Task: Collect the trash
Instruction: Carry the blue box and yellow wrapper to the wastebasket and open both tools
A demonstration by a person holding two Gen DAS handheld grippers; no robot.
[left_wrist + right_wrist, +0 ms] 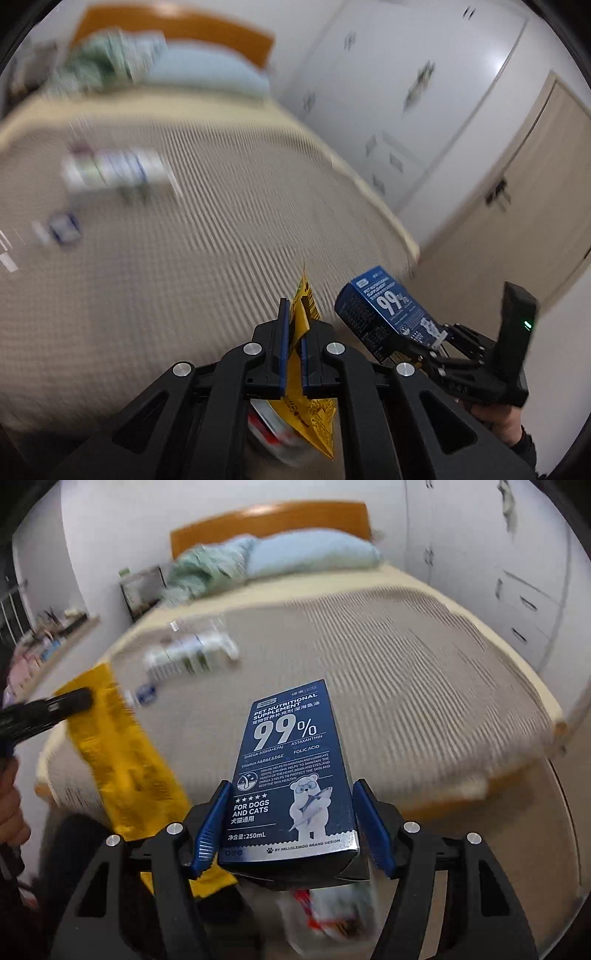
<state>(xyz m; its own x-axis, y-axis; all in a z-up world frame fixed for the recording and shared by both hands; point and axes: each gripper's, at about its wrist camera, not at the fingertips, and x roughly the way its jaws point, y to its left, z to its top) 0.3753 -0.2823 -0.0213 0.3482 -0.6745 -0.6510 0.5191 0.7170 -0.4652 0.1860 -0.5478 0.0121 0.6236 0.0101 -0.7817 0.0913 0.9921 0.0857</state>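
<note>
Right wrist: bed (424,686), wooden headboard (269,520)

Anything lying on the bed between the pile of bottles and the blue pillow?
No. In the right wrist view, only bare ribbed bed cover lies between the blurred bottles and the blue pillow; nothing else shows there.

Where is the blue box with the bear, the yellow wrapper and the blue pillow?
blue box (291,775): right wrist view, middle of its printed front.
yellow wrapper (301,321): left wrist view, part between the pads.
blue pillow (314,552): right wrist view, its middle.
</note>
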